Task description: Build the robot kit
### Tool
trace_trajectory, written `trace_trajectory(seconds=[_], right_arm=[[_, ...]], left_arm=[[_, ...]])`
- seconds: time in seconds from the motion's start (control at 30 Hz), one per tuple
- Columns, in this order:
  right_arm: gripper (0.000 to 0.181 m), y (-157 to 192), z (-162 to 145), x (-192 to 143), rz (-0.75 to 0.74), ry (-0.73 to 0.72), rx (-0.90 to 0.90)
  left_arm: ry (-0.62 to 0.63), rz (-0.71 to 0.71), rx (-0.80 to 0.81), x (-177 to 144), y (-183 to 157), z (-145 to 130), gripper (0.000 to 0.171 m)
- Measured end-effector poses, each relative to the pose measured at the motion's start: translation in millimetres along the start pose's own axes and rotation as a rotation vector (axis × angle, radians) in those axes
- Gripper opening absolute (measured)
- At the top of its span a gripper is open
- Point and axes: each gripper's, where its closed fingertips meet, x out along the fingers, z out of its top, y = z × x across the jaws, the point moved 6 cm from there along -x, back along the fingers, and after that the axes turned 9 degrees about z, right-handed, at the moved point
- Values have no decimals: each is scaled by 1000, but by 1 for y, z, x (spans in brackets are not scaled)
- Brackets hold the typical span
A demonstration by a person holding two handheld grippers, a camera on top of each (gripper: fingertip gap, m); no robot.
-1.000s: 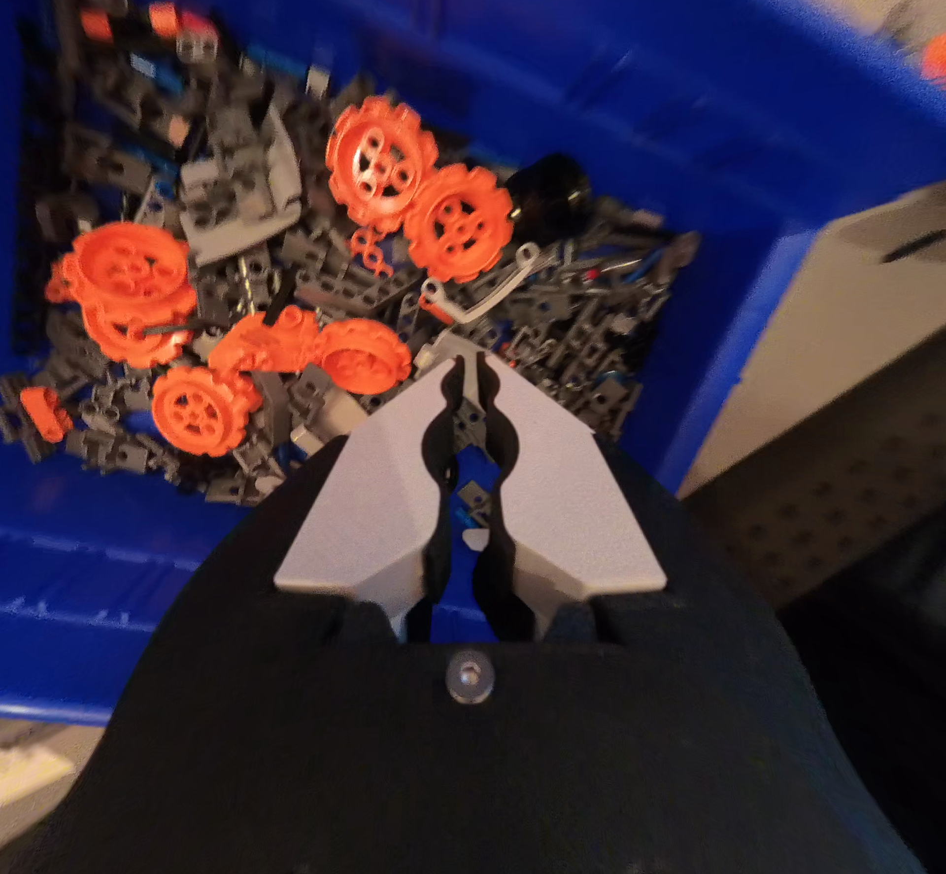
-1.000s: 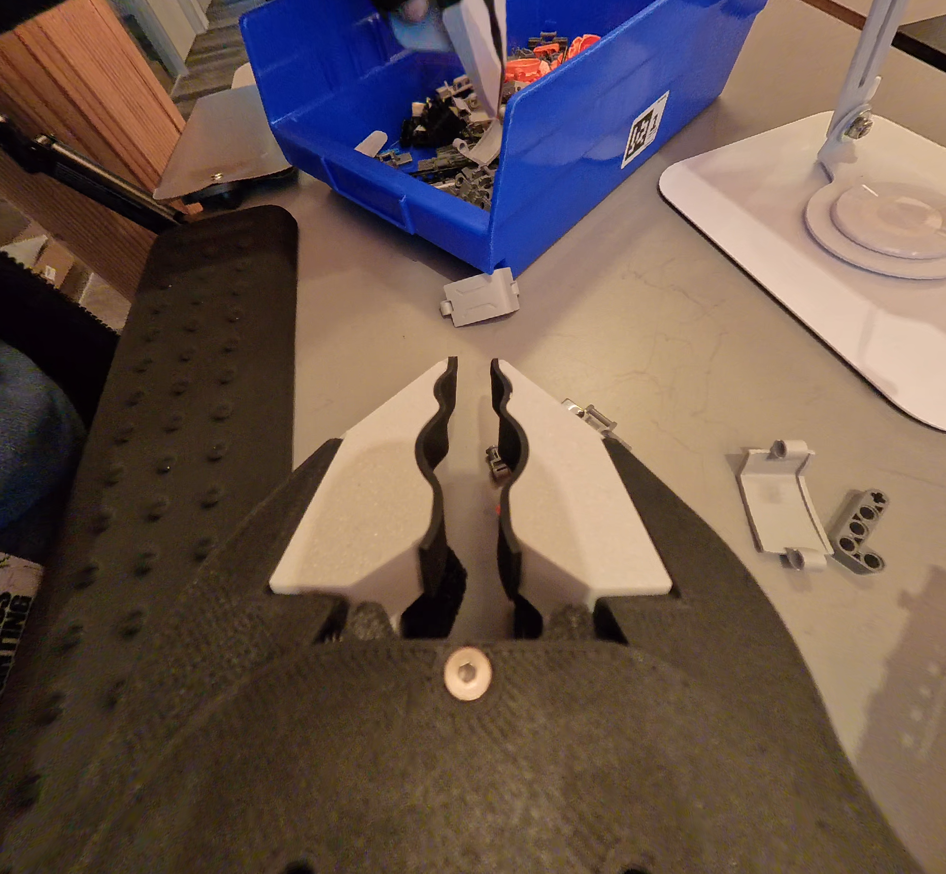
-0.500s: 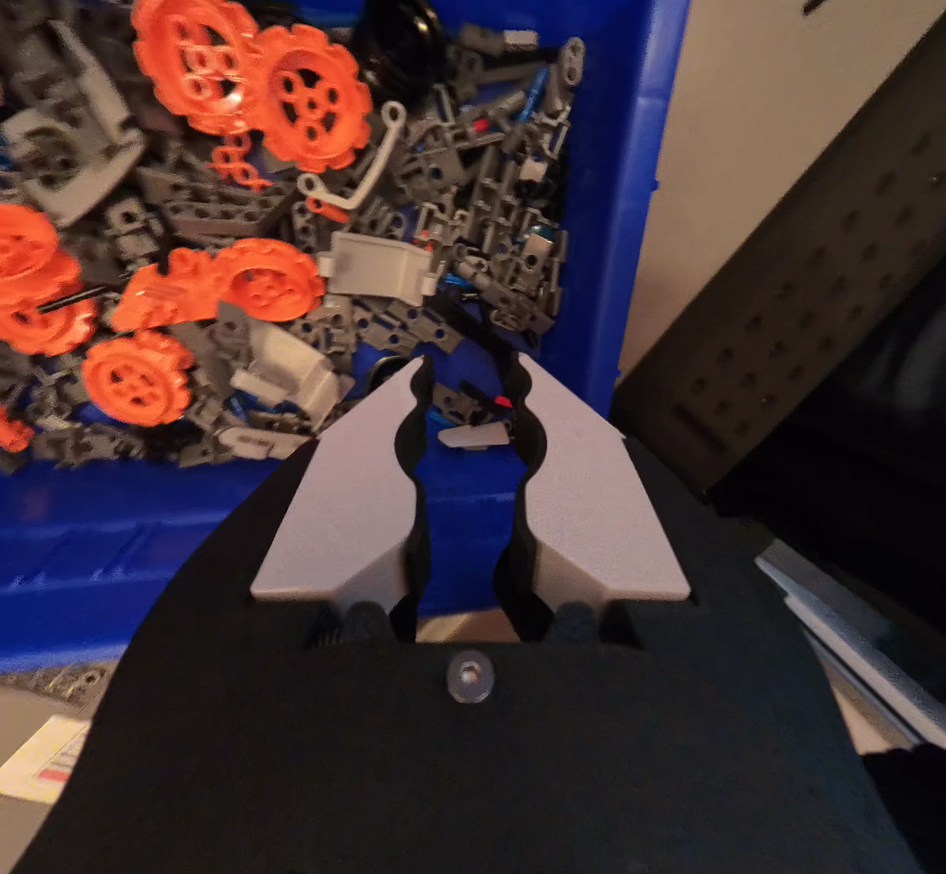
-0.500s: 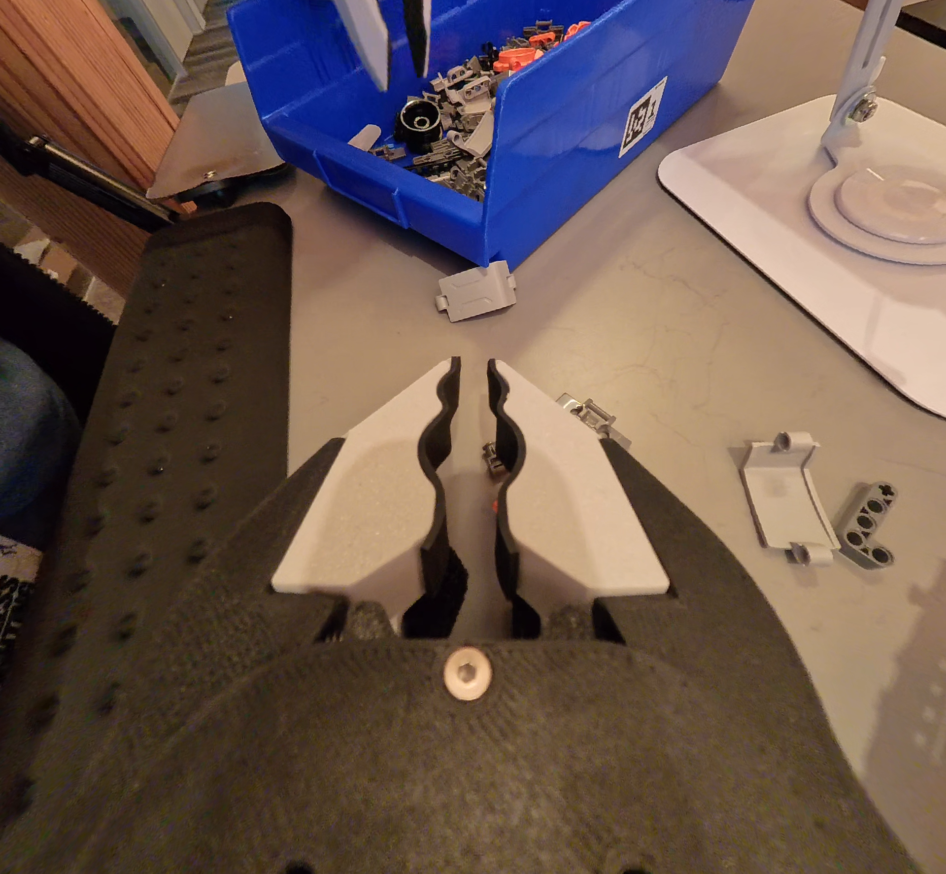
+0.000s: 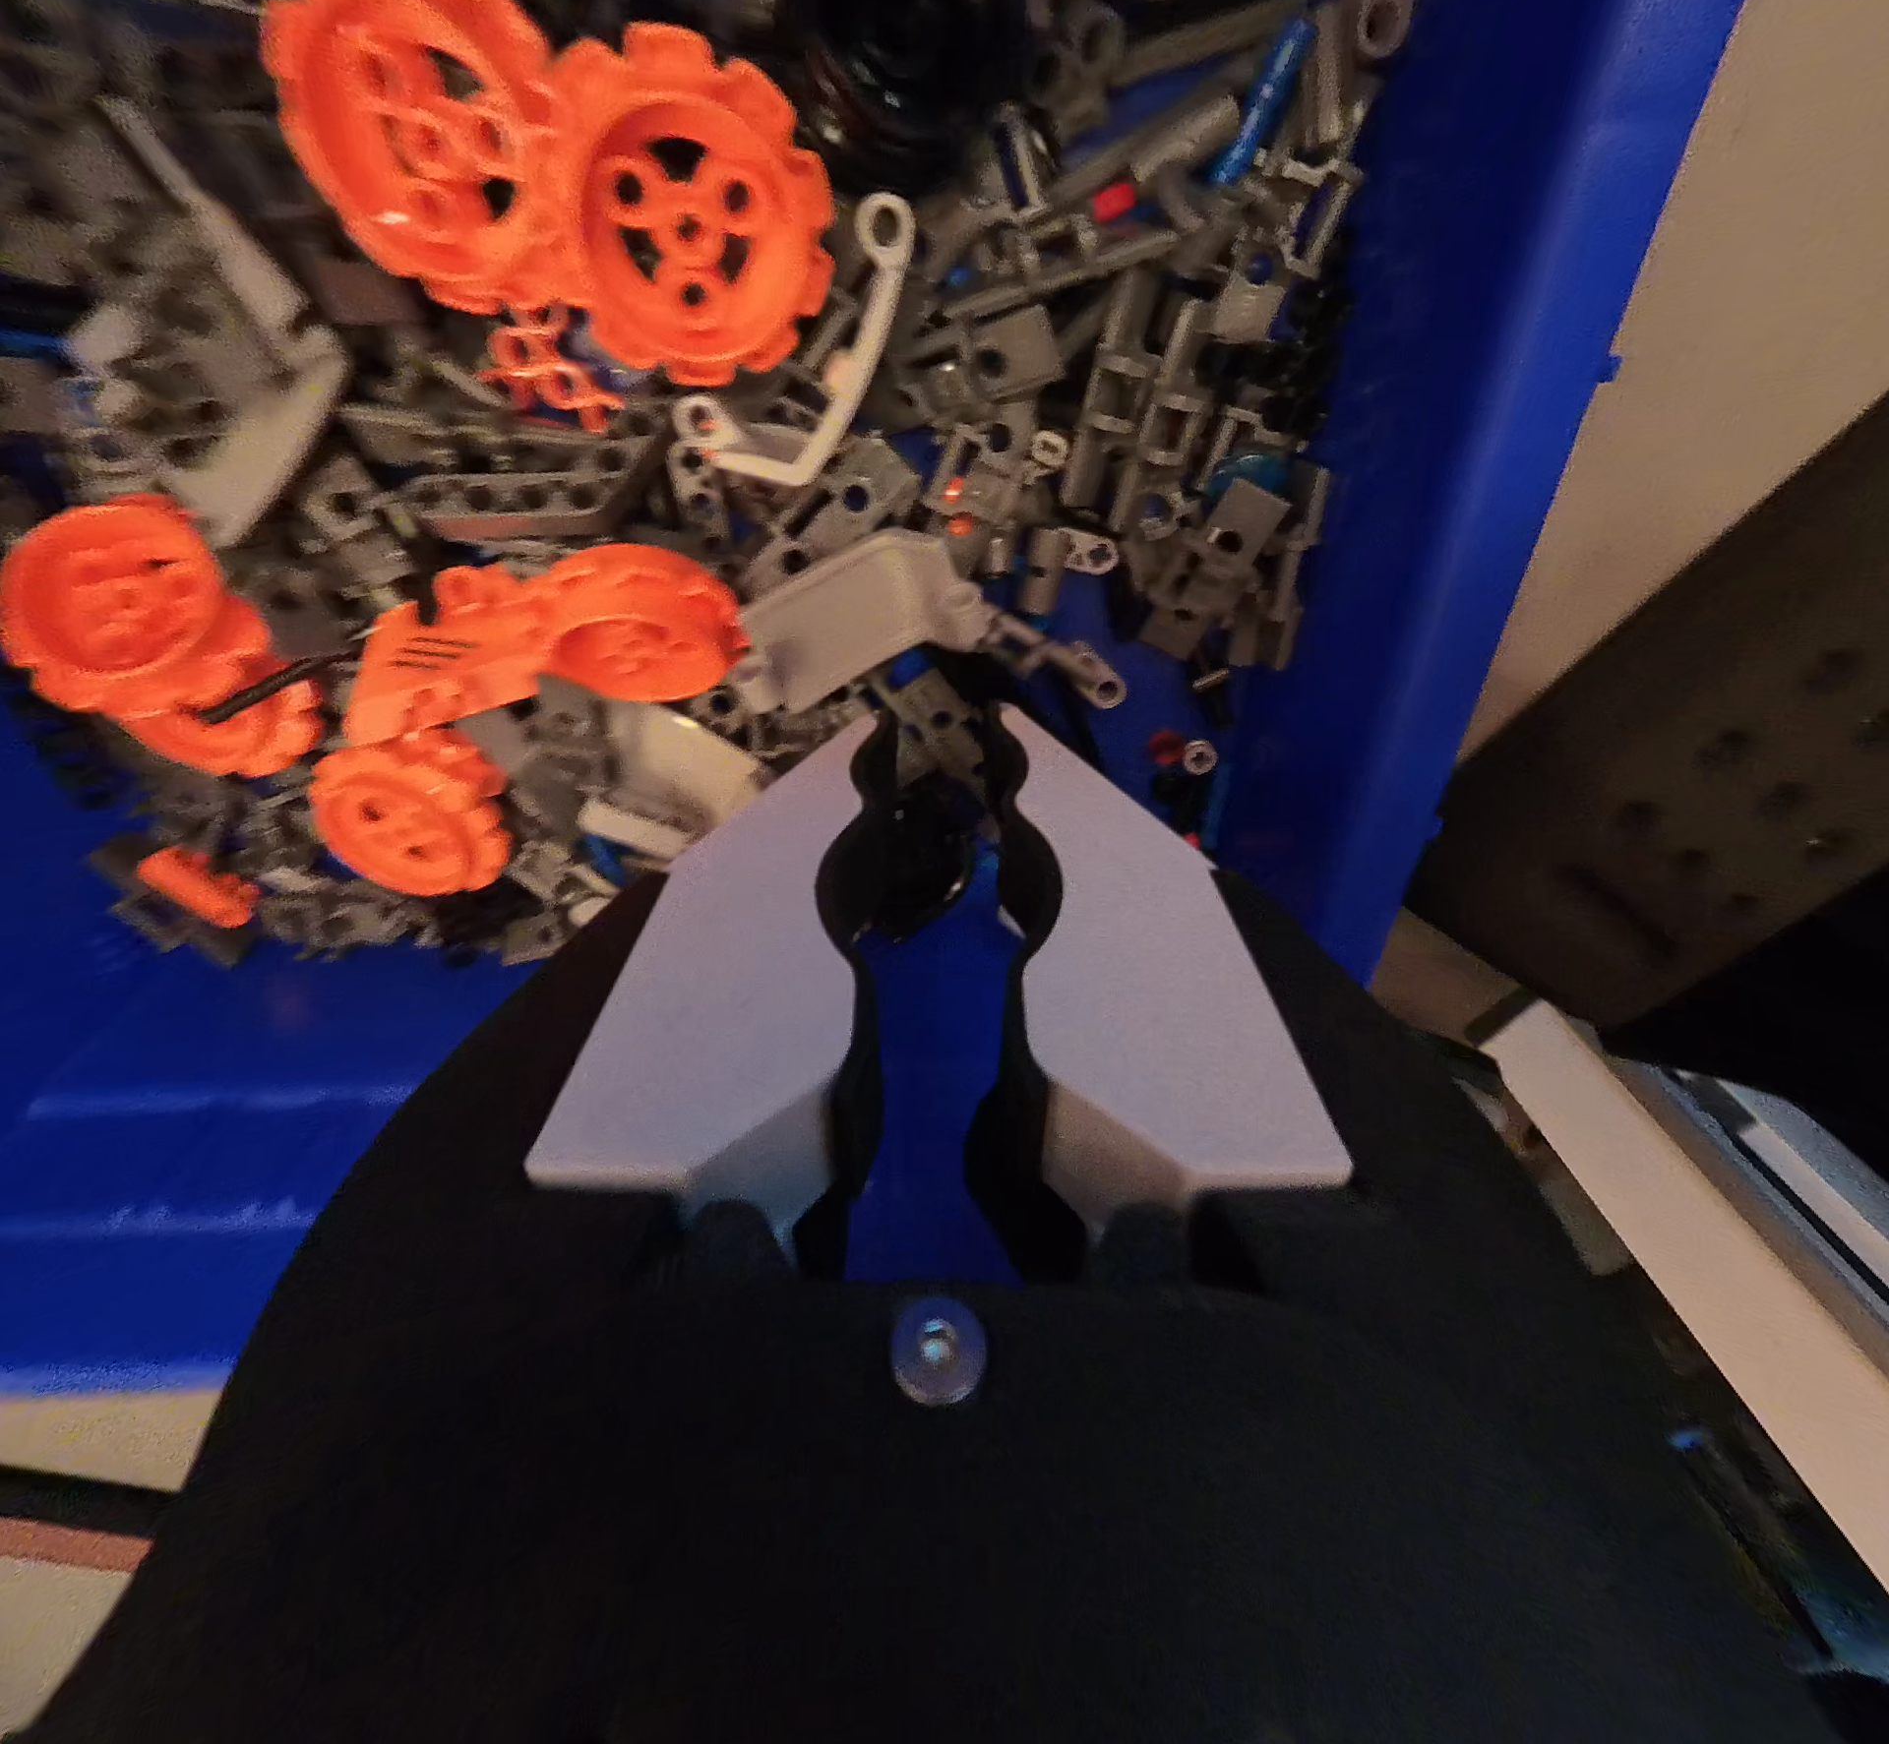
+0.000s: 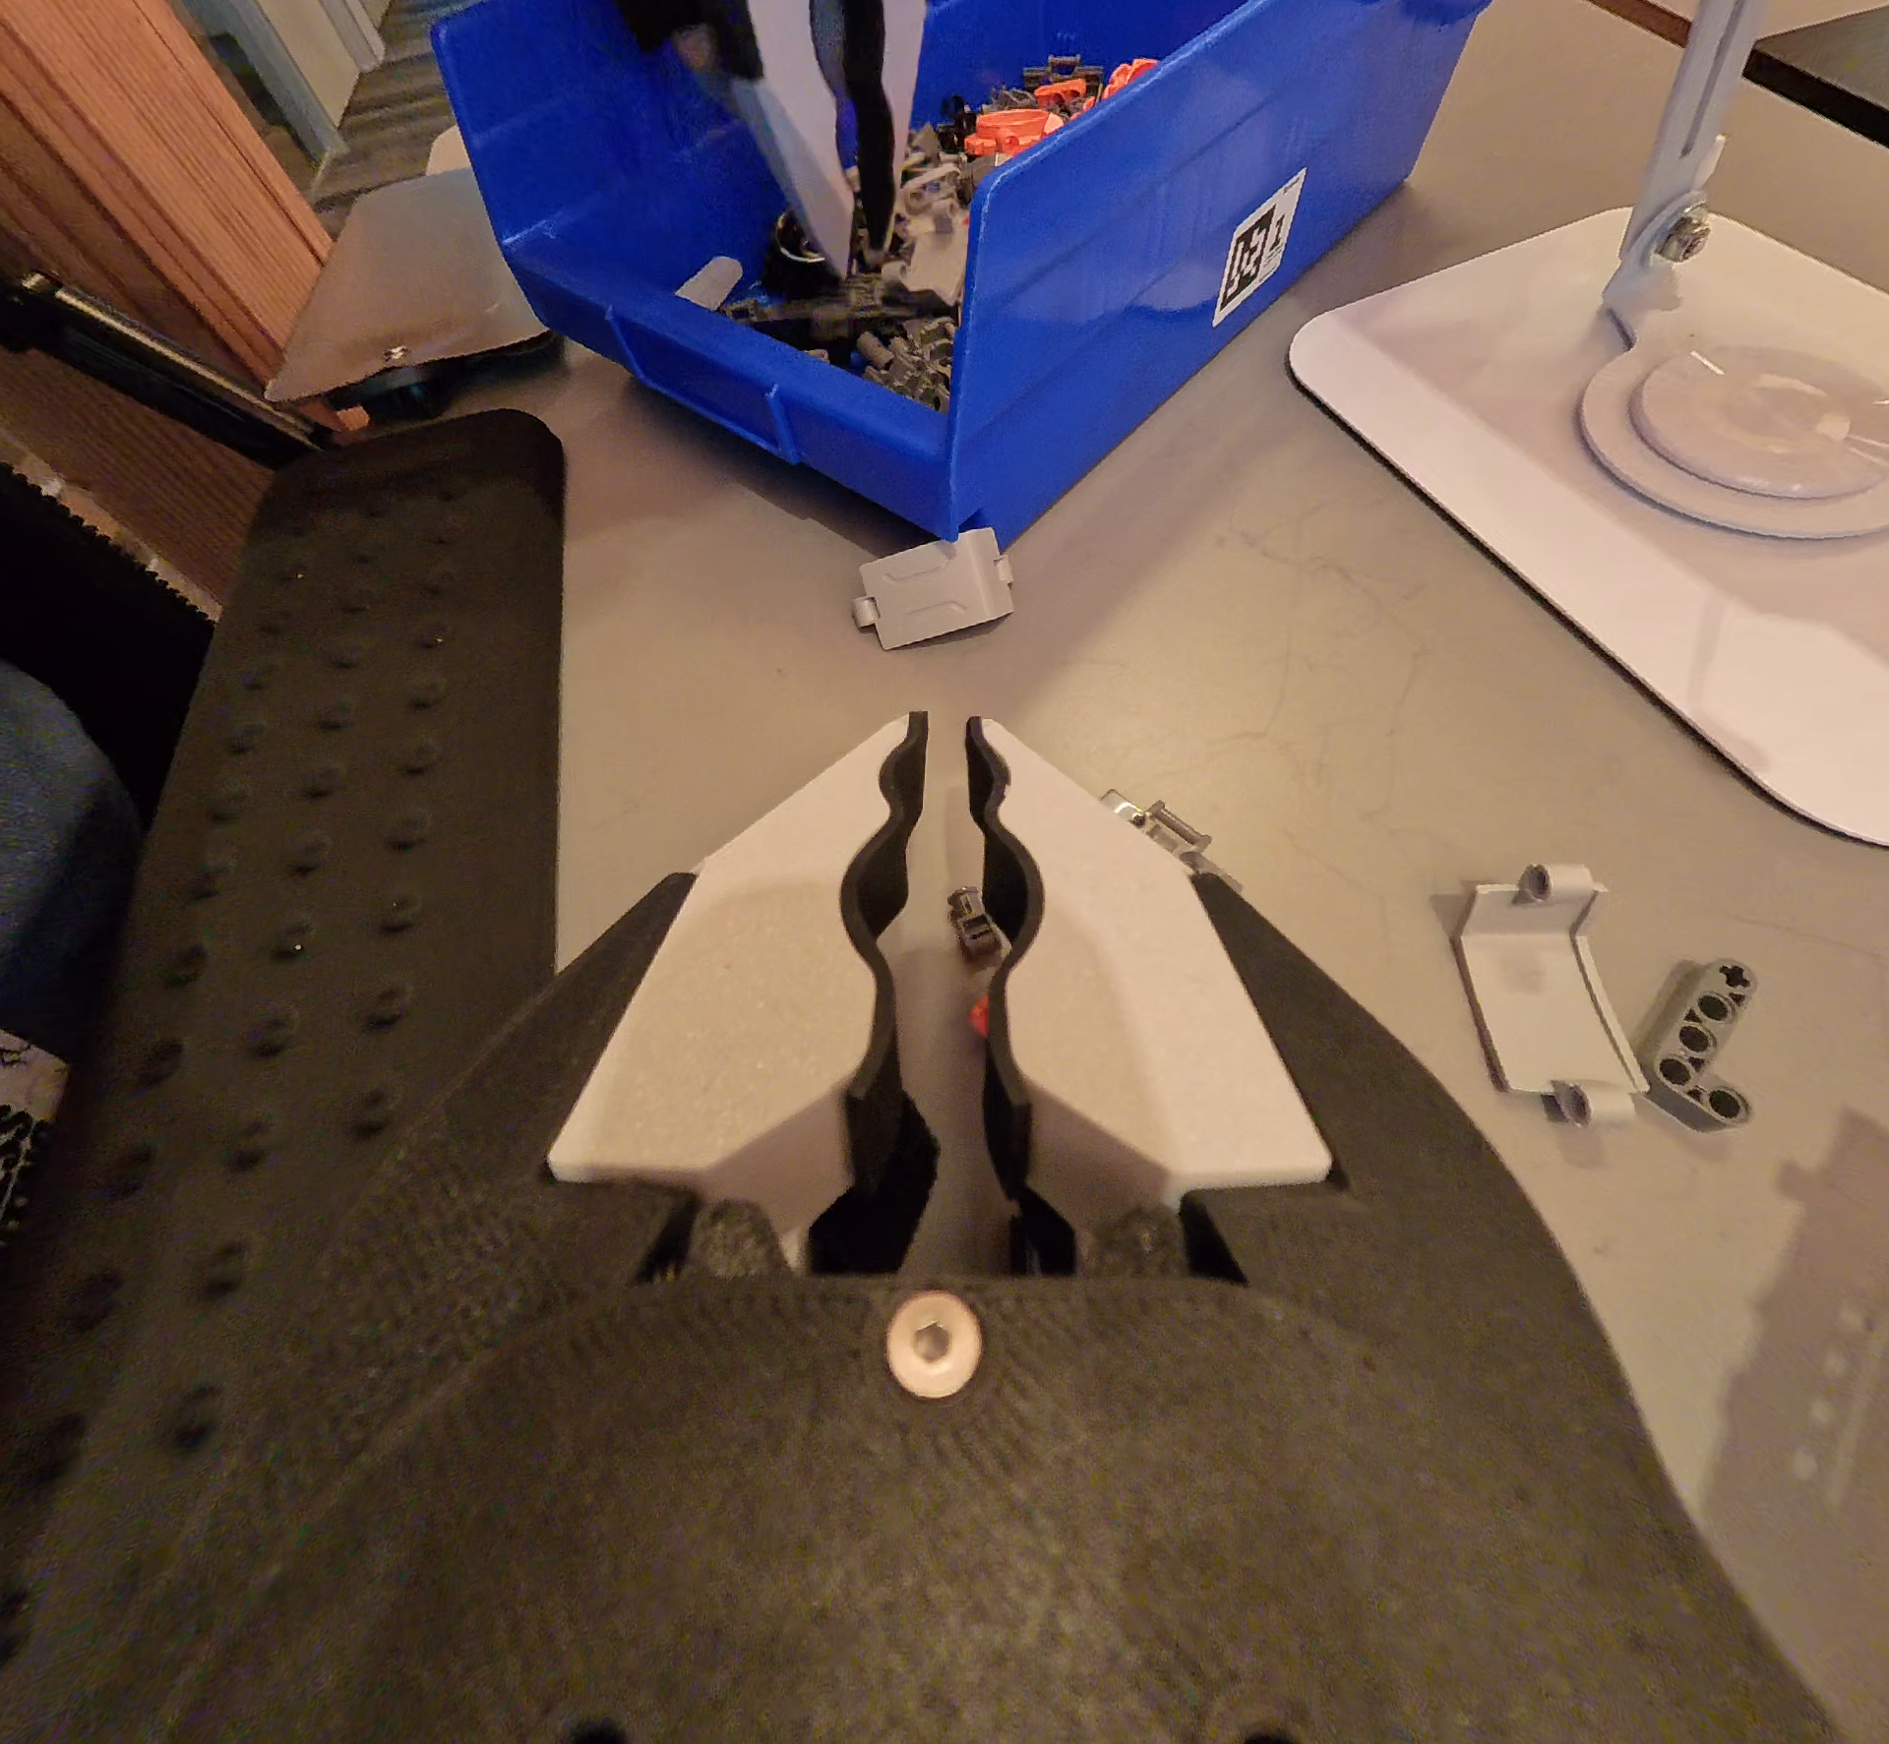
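Observation:
My left gripper [image 5: 940, 722] is down inside a blue bin [image 5: 1431, 366] of building parts. Its jaws stand a little apart around a black part [image 5: 905, 842] at the edge of the pile. I cannot tell whether the pads touch it. A light grey panel [image 5: 869, 612] and orange wheels [image 5: 695, 213] lie just ahead. From the right wrist view the left gripper [image 6: 859, 249] points down into the bin [image 6: 1124, 315]. My right gripper [image 6: 948, 724] hovers over the grey table [image 6: 1278, 673], nearly closed and holding nothing. A small dark grey piece [image 6: 971, 923] shows in its gap.
On the table lie a grey panel [image 6: 935, 586] by the bin's corner, a curved light grey panel [image 6: 1533, 980], a dark grey beam [image 6: 1702, 1046] and a small grey part [image 6: 1165, 826]. A white stand base [image 6: 1533, 417] is at the right, a black studded mat [image 6: 358, 724] at the left. About 20 cm separates my left fingertips from my right.
My left gripper let go of a light grey panel in the bin and opened. It then dropped to the pile's near right edge and narrowed around a black part. The right gripper barely moved.

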Motion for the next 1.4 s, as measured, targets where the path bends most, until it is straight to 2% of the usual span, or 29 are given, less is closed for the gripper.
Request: trace_trajectory(seconds=[0.07, 0.1, 0.2, 0.33, 0.37, 0.57, 0.63, 0.77, 0.8, 0.83, 0.87, 0.93, 0.97, 1.03, 1.1, 1.2, 1.33, 1.4], right_arm=[[5, 0, 0, -1, 1, -7, 2], [5, 0, 1, -1, 2, -11, 2], [5, 0, 1, -2, 10, -21, 4], [5, 0, 3, -5, 14, -42, 7], [5, 0, 3, -6, 14, -46, 7], [5, 0, 5, -11, 14, -74, 9], [5, 0, 5, -12, 15, -79, 9], [5, 0, 6, -13, 14, -89, 10], [5, 0, 6, -14, 14, -92, 10], [5, 0, 6, -14, 13, -95, 10], [5, 0, 6, -14, 14, -96, 12], [5, 0, 6, -15, 16, -98, 15], [5, 0, 7, -15, 17, -101, 14], [5, 0, 7, -14, 21, -100, 16], [5, 1, 7, -14, 22, -100, 13], [5, 1, 7, -14, 26, -105, 15], [5, 0, 8, -16, 20, -113, 15], [5, 0, 9, -18, 15, -122, 13]], left_arm=[[-19, -22, 42, -11, 0, 0, 17], [-18, -89, 110, -15, -9, -1, 18], [110, -238, 259, -11, -33, -15, 20], [288, -287, 402, 6, -45, -31, 23], [324, -260, 420, 9, -43, -32, 23], [443, -275, 488, 22, -42, -38, 22], [459, -269, 496, 23, -41, -38, 18], [440, -155, 517, 25, -28, -34, 8], [398, -76, 513, 25, -20, -29, 5], [336, 0, 482, 25, -11, -20, 11], [292, 17, 442, 20, -7, -15, 13], [205, -11, 382, 8, -4, -7, 15], [181, -68, 365, 2, -7, -7, 18], [190, -137, 358, -7, -12, -12, 17], [251, -245, 372, -9, -23, -22, 20], [318, -286, 436, 1, -31, -29, 24], [407, -206, 527, 18, -34, -34, 37], [442, -208, 550, 21, -38, -38, 41]])
